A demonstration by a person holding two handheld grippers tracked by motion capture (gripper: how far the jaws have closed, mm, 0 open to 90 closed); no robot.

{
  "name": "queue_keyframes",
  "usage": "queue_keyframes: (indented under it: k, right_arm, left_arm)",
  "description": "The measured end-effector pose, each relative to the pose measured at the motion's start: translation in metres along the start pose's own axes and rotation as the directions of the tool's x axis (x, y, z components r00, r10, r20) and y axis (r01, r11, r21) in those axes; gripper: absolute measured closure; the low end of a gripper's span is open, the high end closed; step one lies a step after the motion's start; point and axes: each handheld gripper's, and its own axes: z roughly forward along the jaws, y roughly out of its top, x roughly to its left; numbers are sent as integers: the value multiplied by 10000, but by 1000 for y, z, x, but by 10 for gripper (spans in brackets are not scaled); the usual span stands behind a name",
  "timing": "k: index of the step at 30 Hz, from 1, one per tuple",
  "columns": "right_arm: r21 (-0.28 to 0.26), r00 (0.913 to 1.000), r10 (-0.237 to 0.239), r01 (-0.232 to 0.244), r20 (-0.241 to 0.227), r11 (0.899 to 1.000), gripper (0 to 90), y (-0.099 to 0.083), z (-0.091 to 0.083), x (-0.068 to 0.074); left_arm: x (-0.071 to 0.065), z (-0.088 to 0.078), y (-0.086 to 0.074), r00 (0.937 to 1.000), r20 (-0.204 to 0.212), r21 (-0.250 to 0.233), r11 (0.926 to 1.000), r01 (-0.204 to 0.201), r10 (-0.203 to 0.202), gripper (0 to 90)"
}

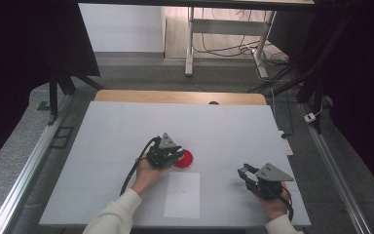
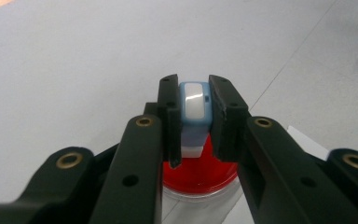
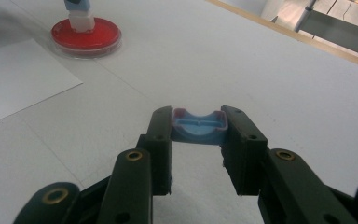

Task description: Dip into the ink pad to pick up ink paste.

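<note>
Stamp is the thing being worked with: a small block with a blue top and a white bottom, standing upright on the red pad in a round clear dish. The left gripper pinches the stamp by its blue top, one black jaw on each side. The right gripper pinches a small blue cap, likely the stamp's lid, and holds it just above the table, well away from the dish.

The stamp looks light, hard and a bit smooth, so it could slip or tip if it is squeezed too low or on a corner. The flat sides of the blue top look like the best place to hold it. Its bottom is probably wet with red ink, so it should not touch anything by mistake. The dish looks light too and may slide or lift when the stamp comes up.

A white sheet of paper lies near the dish, on the side closer to the person. The table is wide, flat and pale grey. Behind it are a grey floor, metal frames, loose cables and dark curtains.
</note>
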Motion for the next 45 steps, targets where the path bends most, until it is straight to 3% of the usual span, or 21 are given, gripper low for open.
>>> queue_keyframes:
  k: [45]
  right_arm:
    - [-2,10000,-24,24,-36,10000,644,1,0,2]
  left_arm:
    - [-2,4,-4,9996,-120,90,9996,-253,254,761]
